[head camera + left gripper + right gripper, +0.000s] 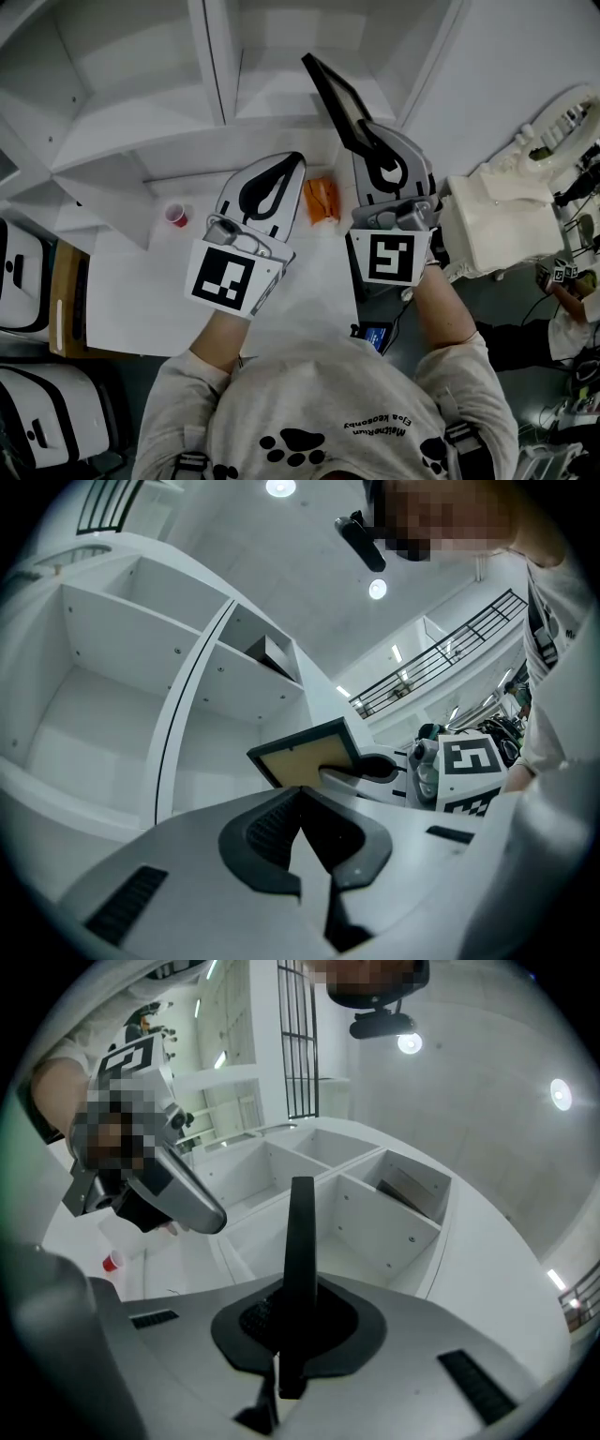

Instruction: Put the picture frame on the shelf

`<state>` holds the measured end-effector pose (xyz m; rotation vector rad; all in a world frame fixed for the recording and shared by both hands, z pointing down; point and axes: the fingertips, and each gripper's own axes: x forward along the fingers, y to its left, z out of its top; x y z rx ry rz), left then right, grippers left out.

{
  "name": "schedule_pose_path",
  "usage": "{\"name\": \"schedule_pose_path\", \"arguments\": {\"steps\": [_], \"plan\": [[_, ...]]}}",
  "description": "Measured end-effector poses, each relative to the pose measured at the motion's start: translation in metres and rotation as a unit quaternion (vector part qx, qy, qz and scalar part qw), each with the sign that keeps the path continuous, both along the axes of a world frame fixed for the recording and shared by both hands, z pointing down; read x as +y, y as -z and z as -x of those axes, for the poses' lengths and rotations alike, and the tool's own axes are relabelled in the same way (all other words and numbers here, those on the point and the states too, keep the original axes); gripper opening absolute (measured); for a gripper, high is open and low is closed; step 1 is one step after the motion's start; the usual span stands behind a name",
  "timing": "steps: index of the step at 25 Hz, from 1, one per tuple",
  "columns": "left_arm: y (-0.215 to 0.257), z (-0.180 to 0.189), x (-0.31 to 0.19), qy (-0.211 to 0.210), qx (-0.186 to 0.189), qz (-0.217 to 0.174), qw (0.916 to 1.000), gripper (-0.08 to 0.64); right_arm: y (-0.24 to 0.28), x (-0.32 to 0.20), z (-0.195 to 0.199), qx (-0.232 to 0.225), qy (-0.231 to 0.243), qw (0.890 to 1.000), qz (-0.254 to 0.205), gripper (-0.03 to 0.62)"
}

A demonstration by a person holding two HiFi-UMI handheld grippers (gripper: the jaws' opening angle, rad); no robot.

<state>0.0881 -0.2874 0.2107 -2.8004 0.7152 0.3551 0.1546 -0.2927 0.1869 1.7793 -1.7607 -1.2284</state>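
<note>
White shelf (141,131) above a white bench (131,300), right claw (373,141) clamped on the dark picture frame (333,89) (tilted, seen edge-on), left claw (295,161) closed and empty.

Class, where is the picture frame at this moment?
In the head view, right of centre, the picture frame is clamped in the right hand-held gripper, held up before the white shelf.

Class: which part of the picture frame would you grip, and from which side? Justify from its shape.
Grip the picture frame by the thin border at its near end, pads on the front and back faces, coming from the person's side. It is flat and slim, and that leaves its far end free to enter the shelf. The right gripper is shut on it there.
</note>
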Motion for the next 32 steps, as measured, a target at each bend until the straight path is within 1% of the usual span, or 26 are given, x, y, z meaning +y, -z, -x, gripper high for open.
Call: {"name": "schedule_pose_path", "arguments": {"steps": [3,6,8,16,20,24,25,28,32], "plan": [[-0.003,-0.001,0.000,0.002,-0.011,-0.005,0.9999,0.020,-0.003,-0.008,-0.002,0.018,-0.009,1.000,0.008,0.040],[-0.001,-0.002,-0.002,0.002,-0.001,-0.004,1.0000,0.020,-0.007,-0.016,-0.006,0.029,-0.016,0.999,0.014,0.038],[-0.004,-0.002,-0.004,0.001,-0.008,-0.002,1.0000,0.020,-0.009,-0.022,-0.008,0.036,-0.020,0.999,0.019,0.040],[-0.006,-0.004,-0.009,0.001,-0.011,-0.001,0.9999,0.020,-0.016,-0.039,-0.005,0.104,-0.034,0.993,0.047,0.040],[-0.002,-0.004,-0.012,0.001,-0.009,-0.003,1.0000,0.020,-0.020,-0.049,-0.004,0.136,-0.042,0.988,0.064,0.040],[0.000,-0.005,-0.010,0.001,-0.007,-0.007,1.0000,0.020,-0.023,-0.055,-0.003,0.165,-0.046,0.983,0.072,0.040],[0.001,-0.006,-0.009,0.001,-0.003,-0.007,1.0000,0.020,-0.024,-0.056,-0.004,0.171,-0.046,0.981,0.073,0.039],[0.009,-0.009,-0.008,-0.001,0.022,-0.004,0.9997,0.020,-0.027,-0.060,-0.005,0.190,-0.046,0.977,0.079,0.040],[0.010,-0.015,-0.008,-0.004,0.023,-0.005,0.9997,0.020,-0.031,-0.067,-0.005,0.220,-0.047,0.970,0.088,0.040]]}}
